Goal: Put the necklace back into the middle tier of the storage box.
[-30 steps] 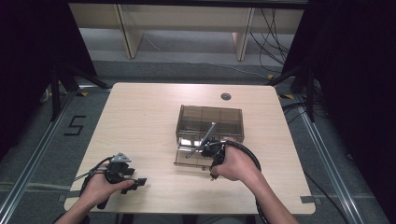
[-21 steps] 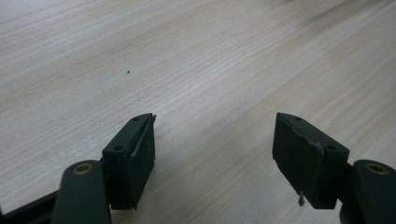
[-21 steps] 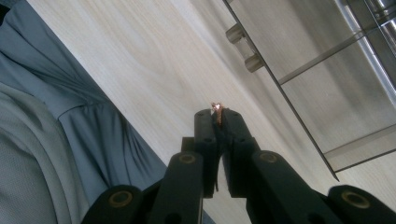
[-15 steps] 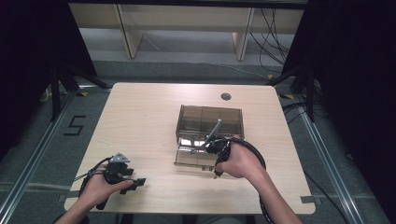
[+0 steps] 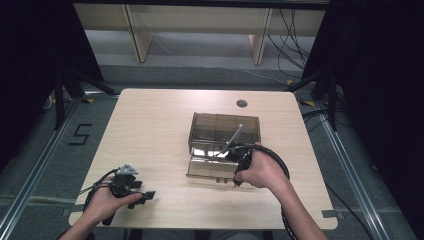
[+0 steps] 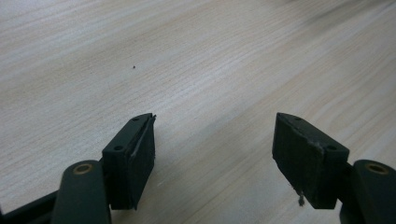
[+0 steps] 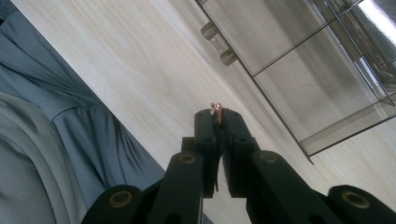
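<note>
A smoky see-through box (image 5: 225, 127) stands at the middle of the table, its drawer (image 5: 210, 169) pulled out toward me. My right gripper (image 5: 236, 180) hovers at the drawer's near right corner, held in a hand. In the right gripper view the gripper (image 7: 218, 114) is shut on a small rose-gold piece (image 7: 215, 108), perhaps a ring, just above the tabletop, with the drawer (image 7: 299, 70) and its two round knobs (image 7: 219, 45) beyond. My left gripper (image 5: 146, 196) rests low at the table's near left, open (image 6: 215, 149) over bare wood with nothing between its fingers.
The wooden table (image 5: 150, 130) has a round cable hole (image 5: 242, 103) at the back. The person's grey clothing (image 7: 56, 140) lies close behind the near edge. Shelving legs and loose cables stand on the floor beyond the table.
My right hand and its gripper have shifted slightly to the right along the drawer's front. The left gripper has stayed put.
</note>
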`<state>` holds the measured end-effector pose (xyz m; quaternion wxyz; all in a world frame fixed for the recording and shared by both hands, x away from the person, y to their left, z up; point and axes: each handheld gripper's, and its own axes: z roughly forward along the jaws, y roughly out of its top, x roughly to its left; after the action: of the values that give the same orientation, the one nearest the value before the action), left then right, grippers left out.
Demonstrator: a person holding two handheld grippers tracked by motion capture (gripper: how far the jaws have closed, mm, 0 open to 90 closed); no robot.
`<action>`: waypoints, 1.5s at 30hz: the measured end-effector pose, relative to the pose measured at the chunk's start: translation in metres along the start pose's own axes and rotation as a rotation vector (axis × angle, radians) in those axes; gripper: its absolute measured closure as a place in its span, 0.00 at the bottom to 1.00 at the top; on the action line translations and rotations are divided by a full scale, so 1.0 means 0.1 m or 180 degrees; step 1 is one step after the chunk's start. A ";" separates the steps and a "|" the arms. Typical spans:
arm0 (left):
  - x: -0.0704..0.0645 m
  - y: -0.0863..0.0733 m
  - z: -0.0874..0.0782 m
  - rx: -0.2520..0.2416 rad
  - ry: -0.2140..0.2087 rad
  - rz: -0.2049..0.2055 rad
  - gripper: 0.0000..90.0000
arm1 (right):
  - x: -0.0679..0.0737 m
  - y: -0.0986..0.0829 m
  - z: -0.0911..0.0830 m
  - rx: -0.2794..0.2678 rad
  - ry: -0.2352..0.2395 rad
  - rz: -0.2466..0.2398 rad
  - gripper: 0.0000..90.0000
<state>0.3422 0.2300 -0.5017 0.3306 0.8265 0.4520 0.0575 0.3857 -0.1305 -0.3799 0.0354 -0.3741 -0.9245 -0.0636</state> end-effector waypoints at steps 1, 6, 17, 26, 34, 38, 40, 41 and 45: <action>0.00 0.00 0.00 -0.0006 0.0003 -0.0008 0.33 | -0.02 0.00 -0.01 -0.0003 -0.0019 -0.0050 0.96; 0.01 -0.01 -0.01 0.0005 0.0015 -0.0009 0.33 | -0.03 -0.02 -0.07 -0.0031 -0.0021 0.0066 0.96; 0.01 -0.04 -0.06 -0.0071 0.0063 -0.0073 0.33 | -0.10 -0.02 -0.16 -0.0110 -0.0001 0.0132 0.96; 0.01 -0.06 -0.05 -0.0071 0.0066 -0.0105 0.33 | -0.15 -0.01 -0.18 -0.0158 0.0042 0.0144 0.96; 0.02 -0.07 -0.07 -0.0088 0.0095 -0.0100 0.34 | -0.22 -0.02 -0.23 -0.0218 0.0032 0.0181 0.96; 0.02 -0.07 -0.08 -0.0114 0.0086 -0.0110 0.34 | -0.23 -0.02 -0.26 -0.0236 0.0027 0.0254 0.96; 0.02 -0.07 -0.09 -0.0140 0.0099 -0.0127 0.34 | -0.23 -0.02 -0.28 -0.0180 0.0008 0.0340 0.96; 0.03 -0.07 -0.09 -0.0123 0.0100 -0.0107 0.34 | -0.26 -0.02 -0.28 -0.0237 -0.0006 0.0233 0.96; 0.03 -0.08 -0.10 -0.0140 0.0114 -0.0129 0.34 | -0.30 0.00 -0.31 -0.0285 -0.0011 0.0259 0.96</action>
<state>0.3348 0.2399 -0.4993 0.3416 0.8086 0.4730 0.0755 0.4080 -0.1559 -0.3527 0.0196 -0.4126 -0.9049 -0.1028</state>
